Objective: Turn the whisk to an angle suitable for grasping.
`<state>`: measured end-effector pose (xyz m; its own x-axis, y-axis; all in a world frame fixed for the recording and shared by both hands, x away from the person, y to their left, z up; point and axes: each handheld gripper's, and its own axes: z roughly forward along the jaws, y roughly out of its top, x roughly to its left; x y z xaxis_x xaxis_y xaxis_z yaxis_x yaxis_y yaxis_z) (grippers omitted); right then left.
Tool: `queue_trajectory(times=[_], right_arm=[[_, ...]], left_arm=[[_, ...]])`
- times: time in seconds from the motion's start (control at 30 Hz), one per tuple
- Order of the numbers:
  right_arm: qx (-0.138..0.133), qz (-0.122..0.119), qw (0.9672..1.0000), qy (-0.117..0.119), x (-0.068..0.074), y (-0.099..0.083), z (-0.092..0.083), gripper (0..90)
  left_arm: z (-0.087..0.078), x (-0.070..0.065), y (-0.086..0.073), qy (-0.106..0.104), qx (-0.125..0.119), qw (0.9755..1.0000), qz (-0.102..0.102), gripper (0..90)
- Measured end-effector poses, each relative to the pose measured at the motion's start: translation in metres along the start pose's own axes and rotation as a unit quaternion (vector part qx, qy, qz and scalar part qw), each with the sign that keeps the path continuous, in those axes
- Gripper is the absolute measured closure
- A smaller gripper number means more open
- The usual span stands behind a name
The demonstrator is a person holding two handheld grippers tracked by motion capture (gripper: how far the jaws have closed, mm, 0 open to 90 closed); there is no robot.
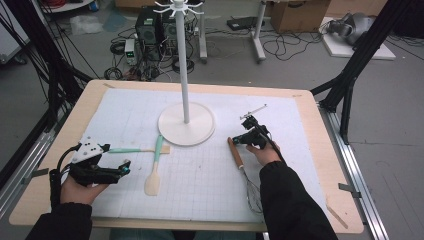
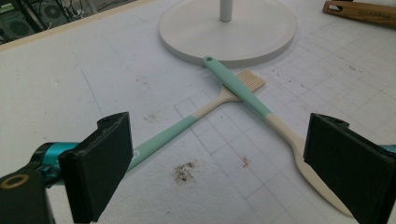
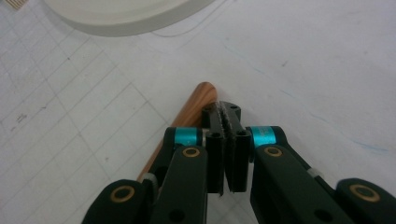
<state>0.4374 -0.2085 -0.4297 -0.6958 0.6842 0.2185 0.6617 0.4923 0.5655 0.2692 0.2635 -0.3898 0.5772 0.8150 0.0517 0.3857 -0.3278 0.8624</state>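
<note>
Forearms in dark sleeves come in from the near edge of the white gridded mat (image 1: 210, 175), one at each side. At the left, the left gripper (image 1: 125, 167) lies level in an upturned palm, pointing right, its square black jaws spread wide with nothing between them. Just beyond lie two slim utensils crossed in an X: a mint-handled brush (image 2: 187, 123) with a pale ribbed head, and over it a mint-and-cream spatula (image 2: 261, 112), smooth and flat-bladed. Behind them stands a matte white rack (image 1: 186, 122), a round disc base with a thin upright pole. At the right, the right gripper (image 1: 235, 141) points left and down, jaws pressed together and empty, tips just over the rounded end of a whisk (image 1: 239, 159) with a glossy wooden handle and wire loops toward the near edge.
</note>
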Motion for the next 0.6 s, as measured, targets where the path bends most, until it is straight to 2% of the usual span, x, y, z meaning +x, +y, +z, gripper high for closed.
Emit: queue_trajectory(times=[0.6], right_arm=[[0.008,-0.026,0.9993,0.024,0.016,0.012,0.011,88.8]], left_arm=[[-0.001,0.0,0.0,0.0,0.0,1.0,0.003,8.6]])
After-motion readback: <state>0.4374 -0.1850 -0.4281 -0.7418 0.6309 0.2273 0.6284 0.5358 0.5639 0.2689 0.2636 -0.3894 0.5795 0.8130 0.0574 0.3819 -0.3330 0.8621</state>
